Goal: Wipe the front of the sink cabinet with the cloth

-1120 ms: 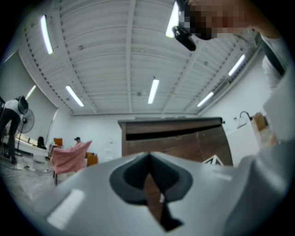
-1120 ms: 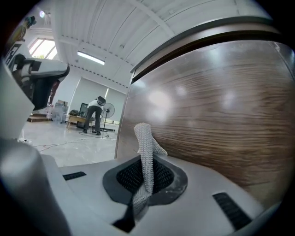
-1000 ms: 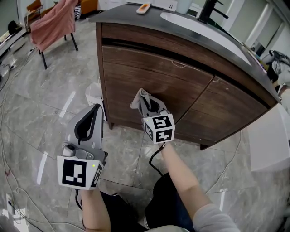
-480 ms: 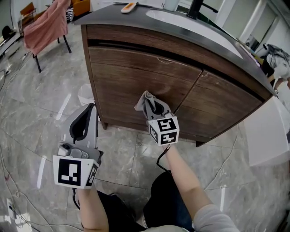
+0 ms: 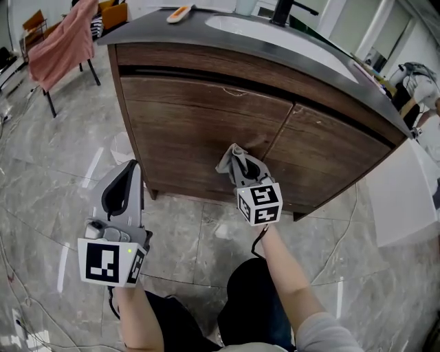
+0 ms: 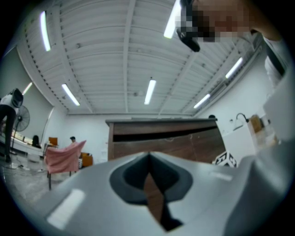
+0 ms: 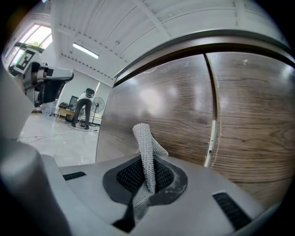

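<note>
Tile floor (image 5: 62, 155), wood cabinet (image 5: 185, 130) (R tongs (image 7: 147, 166): cloth (image 7: 144, 137))

Sink cabinet (image 5: 206, 124) front: dark brown wood, streaky grain. Countertop (image 5: 151, 27): dark grey. Cloth (image 7: 144, 138): light grey, fine knit weave. Left gripper (image 5: 129, 168), right gripper (image 5: 237, 159): pale grey shells, black inner pads. Marker cubes (image 5: 110, 261): white, black square patterns. Floor (image 5: 55, 172): grey marble tiles, pale veins, glossy streaks. Towel (image 5: 65, 41) on chair: dusty pink. Faucet (image 5: 285, 10): black. Small object (image 5: 180, 12) on countertop: white and orange. Box (image 5: 405, 199) at right: white. Sleeve (image 5: 323, 333): grey. Ceiling (image 6: 115, 55): white, ribbed.
</note>
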Demonstrator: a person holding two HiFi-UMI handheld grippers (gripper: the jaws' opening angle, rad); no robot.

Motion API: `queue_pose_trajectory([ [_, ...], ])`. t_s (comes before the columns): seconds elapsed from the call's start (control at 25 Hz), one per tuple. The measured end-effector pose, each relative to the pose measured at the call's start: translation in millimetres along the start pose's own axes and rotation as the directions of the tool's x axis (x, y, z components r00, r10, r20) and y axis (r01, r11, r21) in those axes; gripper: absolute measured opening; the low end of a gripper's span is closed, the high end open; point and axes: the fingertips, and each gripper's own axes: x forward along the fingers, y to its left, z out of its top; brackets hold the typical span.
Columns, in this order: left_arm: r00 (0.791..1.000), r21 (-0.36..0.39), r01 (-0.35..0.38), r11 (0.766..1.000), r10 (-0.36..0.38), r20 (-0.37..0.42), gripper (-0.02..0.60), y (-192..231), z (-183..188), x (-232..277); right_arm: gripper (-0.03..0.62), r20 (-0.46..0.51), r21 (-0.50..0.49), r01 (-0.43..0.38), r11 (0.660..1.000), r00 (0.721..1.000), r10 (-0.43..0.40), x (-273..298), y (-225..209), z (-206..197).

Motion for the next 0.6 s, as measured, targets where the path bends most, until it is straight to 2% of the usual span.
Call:
queue_pose_trajectory([
  [0.6, 1.0, 0.005, 0.015, 1.0, -0.015, -0.004, 0.005, -6, 0, -1, 0.006, -0.018, 0.011, 0.126, 0.992, 0.992, -0.126, -38, -53, -17],
])
